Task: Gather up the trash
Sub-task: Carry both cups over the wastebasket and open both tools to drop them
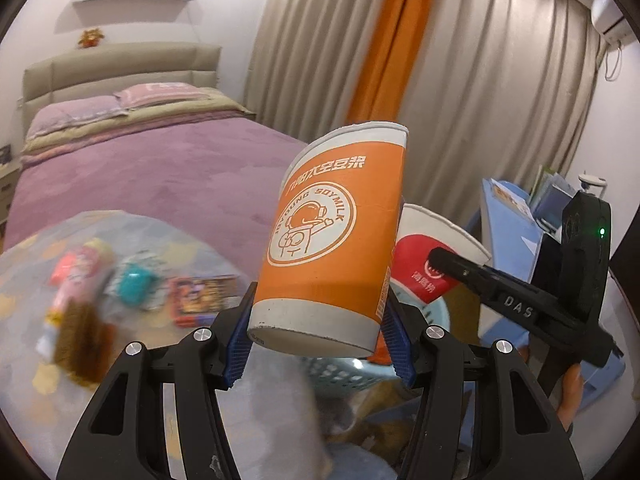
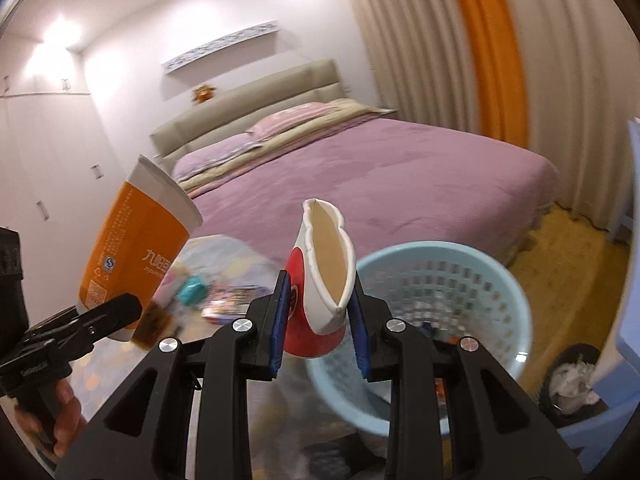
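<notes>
Both tongs clamped: left gripper (image 1: 320, 344) on the upright orange cup (image 1: 334, 236), right gripper (image 2: 320, 332) squashing the red-and-white cup (image 2: 320, 280) (light-blue basket (image 2: 500, 280) just ahead-right, nearer the right).

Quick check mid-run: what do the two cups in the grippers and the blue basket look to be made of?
Orange cup: likely coated paper, matte printed wall, rolled rim, holding its shape in the left gripper.
Red-and-white cup: also paper by the look; it is squashed flat-mouthed in the right gripper, showing a tan lining.
Basket: moulded plastic, light blue, smooth rim, lattice wall.
</notes>
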